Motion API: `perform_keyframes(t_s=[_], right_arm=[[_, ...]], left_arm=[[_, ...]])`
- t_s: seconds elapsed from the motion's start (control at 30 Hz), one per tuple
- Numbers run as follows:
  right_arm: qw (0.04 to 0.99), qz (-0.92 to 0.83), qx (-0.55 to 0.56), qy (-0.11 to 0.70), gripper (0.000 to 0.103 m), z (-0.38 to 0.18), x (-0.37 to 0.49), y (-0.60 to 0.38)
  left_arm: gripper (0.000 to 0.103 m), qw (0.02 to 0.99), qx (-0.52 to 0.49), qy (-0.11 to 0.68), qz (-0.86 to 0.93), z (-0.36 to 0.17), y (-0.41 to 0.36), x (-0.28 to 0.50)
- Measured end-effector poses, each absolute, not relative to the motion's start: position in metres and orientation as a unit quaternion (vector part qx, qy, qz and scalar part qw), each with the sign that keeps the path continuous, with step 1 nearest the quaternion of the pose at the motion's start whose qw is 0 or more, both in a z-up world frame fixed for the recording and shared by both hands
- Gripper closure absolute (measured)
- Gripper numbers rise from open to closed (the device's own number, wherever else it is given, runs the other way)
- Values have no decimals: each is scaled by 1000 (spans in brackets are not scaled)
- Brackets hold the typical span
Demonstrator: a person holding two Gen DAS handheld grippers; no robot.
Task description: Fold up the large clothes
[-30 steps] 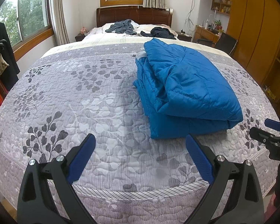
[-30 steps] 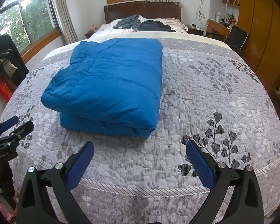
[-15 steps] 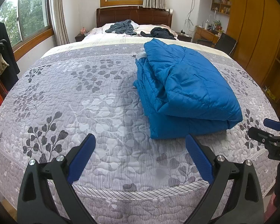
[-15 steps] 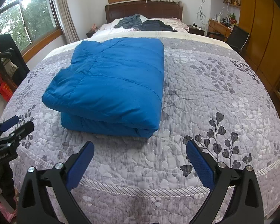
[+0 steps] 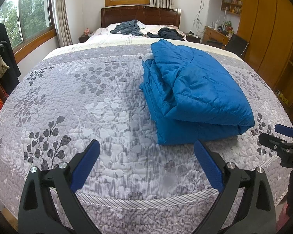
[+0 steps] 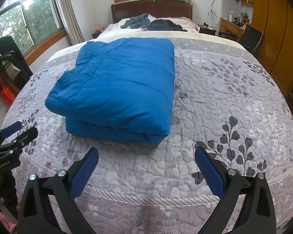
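Daylight comes through two wood-framed windows (image 5: 32, 19) onto a wide bed (image 5: 87, 101) covered with a grey quilted spread printed in leaf sprays. At the far end, against the dark wooden headboard (image 5: 140, 16), a grey garment (image 5: 128, 27) and a black one (image 5: 169, 33) lie crumpled on the pillows. Folded into a thick rectangular bundle, the blue padded jacket (image 6: 119, 89) rests flat on the spread near the foot of the bed, its layers stacked one on another, a bit of white lining showing at the far corner in the left view. Both pairs of tongs hang over the foot edge of the bed, close to the bundle but clear of it. On the left, the tongs (image 5: 146, 163) are spread wide with nothing between the blue pads (image 5: 208, 165), and the jacket lies ahead and to their right. On the right, the tongs (image 6: 146, 165) are likewise gaping and empty, the jacket lying ahead and slightly to their left. Each tool shows at the edge of the other's view, side by side and well apart. Wooden wardrobes (image 5: 267, 31) line the right wall, with a desk (image 6: 231, 26) and a dark chair (image 6: 251, 37) beside them, and a red crate (image 6: 6, 95) stands on the floor by the left wall.
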State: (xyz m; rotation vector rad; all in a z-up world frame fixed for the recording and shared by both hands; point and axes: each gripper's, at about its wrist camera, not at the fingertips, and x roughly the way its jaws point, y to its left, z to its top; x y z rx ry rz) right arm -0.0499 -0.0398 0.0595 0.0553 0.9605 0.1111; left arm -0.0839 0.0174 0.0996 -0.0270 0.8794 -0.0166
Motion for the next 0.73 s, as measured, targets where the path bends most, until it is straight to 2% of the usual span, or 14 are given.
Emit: perform_keyframes(t_s=[0.73], right_arm=[[884,44,28,465,4,58,-48,-43]], left_arm=[[7,904,-13,427,-9,97,17,-84]])
